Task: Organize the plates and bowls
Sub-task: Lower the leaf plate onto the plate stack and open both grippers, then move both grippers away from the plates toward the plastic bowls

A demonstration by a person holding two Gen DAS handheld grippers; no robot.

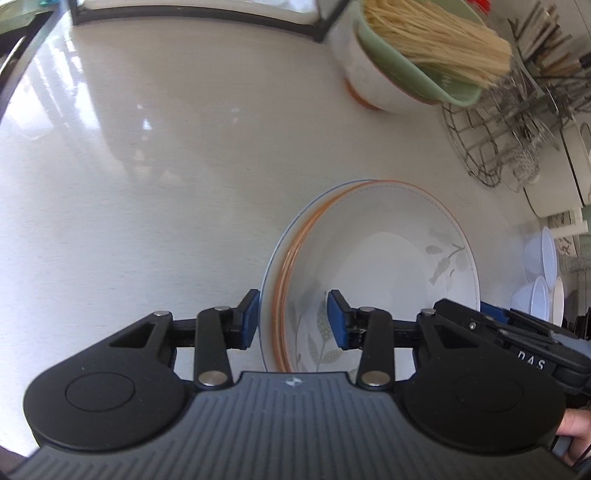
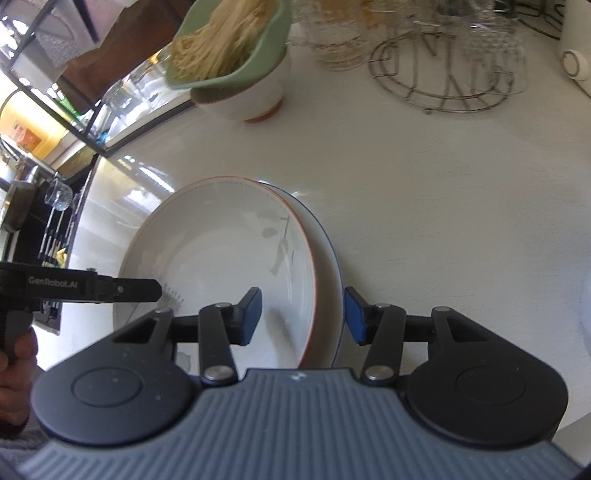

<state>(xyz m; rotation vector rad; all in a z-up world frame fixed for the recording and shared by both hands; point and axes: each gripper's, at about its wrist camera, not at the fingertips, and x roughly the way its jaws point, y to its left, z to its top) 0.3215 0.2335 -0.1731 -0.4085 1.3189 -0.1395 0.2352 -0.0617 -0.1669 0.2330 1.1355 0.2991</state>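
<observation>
A stack of white deep plates [image 1: 388,251] sits low on the pale counter [image 1: 147,166]. The top plate has an orange rim and a grey leaf print, and a blue-rimmed plate [image 1: 266,266] lies underneath. My left gripper [image 1: 291,319] is shut on the stack's left rim, one blue pad outside and one inside. My right gripper [image 2: 303,314] is shut on the opposite rim of the same stack [image 2: 221,240], its outer pad against the blue-rimmed plate [image 2: 325,243]. Each gripper shows in the other's view, the right gripper [image 1: 491,321] and the left gripper [image 2: 129,290]. Whether the stack touches the counter I cannot tell.
Farther back, a white bowl holds a tilted green bowl of pale straw-like strands [image 1: 406,74] [image 2: 236,55]. A wire rack with glasses [image 1: 491,140] [image 2: 443,74] stands at the back right. White plastic bowls [image 1: 543,266] sit at the right edge. A black-framed shelf [image 1: 184,18] borders the back.
</observation>
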